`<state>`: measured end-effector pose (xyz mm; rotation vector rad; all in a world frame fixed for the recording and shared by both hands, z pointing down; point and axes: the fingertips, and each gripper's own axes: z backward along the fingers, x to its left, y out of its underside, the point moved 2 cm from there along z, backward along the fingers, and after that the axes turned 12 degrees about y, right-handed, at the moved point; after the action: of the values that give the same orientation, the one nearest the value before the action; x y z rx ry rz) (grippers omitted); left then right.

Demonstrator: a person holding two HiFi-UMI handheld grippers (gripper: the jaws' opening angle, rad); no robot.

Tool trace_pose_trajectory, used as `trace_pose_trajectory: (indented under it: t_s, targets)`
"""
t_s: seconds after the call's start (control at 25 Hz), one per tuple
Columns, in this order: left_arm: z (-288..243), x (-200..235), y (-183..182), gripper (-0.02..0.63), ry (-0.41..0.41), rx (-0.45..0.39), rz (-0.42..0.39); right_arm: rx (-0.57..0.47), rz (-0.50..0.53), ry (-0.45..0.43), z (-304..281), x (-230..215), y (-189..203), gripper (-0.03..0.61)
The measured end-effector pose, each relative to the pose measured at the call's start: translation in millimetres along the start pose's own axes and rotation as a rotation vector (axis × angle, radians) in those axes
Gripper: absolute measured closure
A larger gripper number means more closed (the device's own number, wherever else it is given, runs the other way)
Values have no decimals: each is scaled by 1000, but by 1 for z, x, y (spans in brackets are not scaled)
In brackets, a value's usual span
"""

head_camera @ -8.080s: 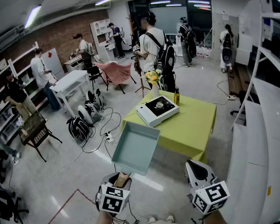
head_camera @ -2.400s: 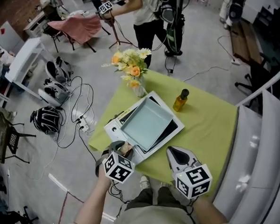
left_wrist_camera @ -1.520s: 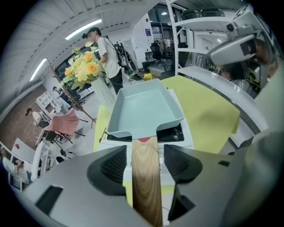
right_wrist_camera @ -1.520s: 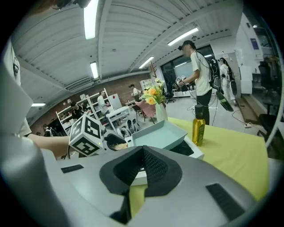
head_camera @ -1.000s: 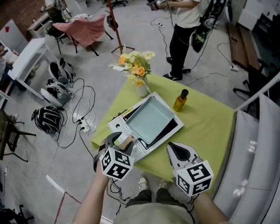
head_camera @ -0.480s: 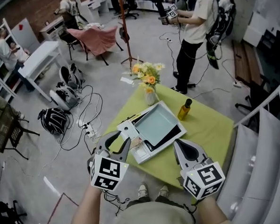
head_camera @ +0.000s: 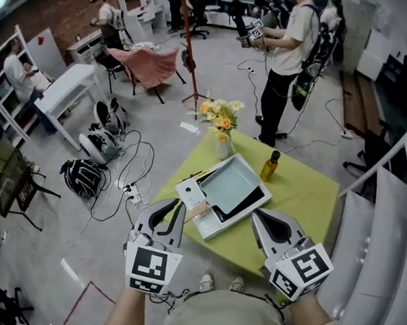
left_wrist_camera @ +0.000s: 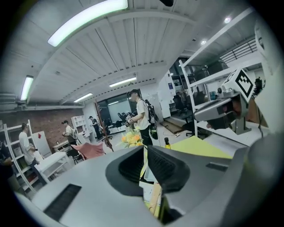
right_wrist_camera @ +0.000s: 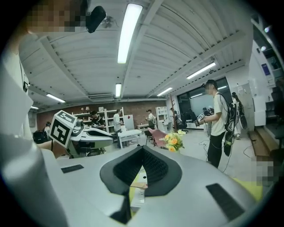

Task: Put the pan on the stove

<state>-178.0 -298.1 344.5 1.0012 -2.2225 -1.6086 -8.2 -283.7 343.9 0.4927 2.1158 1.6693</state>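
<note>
The pale teal square pan (head_camera: 234,187) lies flat on the white stove (head_camera: 189,192) on the yellow-green table (head_camera: 308,186). Its wooden handle (head_camera: 197,209) points toward me. My left gripper (head_camera: 181,206) hovers just short of that handle, apart from it. Its jaws are closing with nothing between them, and in the left gripper view (left_wrist_camera: 144,148) the tips nearly meet. My right gripper (head_camera: 257,217) hangs over the table's near edge, right of the stove, shut and empty; in the right gripper view (right_wrist_camera: 143,148) its tips also meet.
A vase of flowers (head_camera: 222,123) and an amber bottle (head_camera: 270,166) stand behind the stove. A person (head_camera: 286,57) stands past the table. Bags and cables (head_camera: 84,176) lie on the floor at left. White shelving (head_camera: 391,202) runs along the right.
My left gripper let go of the pan's wooden handle, drew back toward me and brought its jaws together. The pan stays on the stove. My head has lifted, so the table looks farther away.
</note>
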Motion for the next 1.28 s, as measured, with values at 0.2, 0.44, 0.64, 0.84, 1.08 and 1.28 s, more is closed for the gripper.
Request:
trace_pose_trajectory:
  t_s: [0.2, 0.44, 0.64, 0.84, 1.08, 1.28]
  targets:
    - [11, -10, -4, 604, 9, -49, 14, -3, 30, -23, 11, 10, 0, 572]
    - [12, -28, 4, 606, 49, -76, 38, 10, 63, -40, 16, 17, 8, 572]
    - [13, -38, 14, 607, 48, -99, 48, 45, 76, -40, 16, 17, 21, 572]
    - [15, -37, 24, 607, 28, -97, 45, 52, 54, -33, 12, 19, 28, 572]
    - [14, -31, 23, 607, 23, -97, 46, 50, 69, -41, 9, 21, 24, 572]
    - [19, -26, 21, 607, 14, -105, 48, 48, 69, -25, 9, 18, 20, 572]
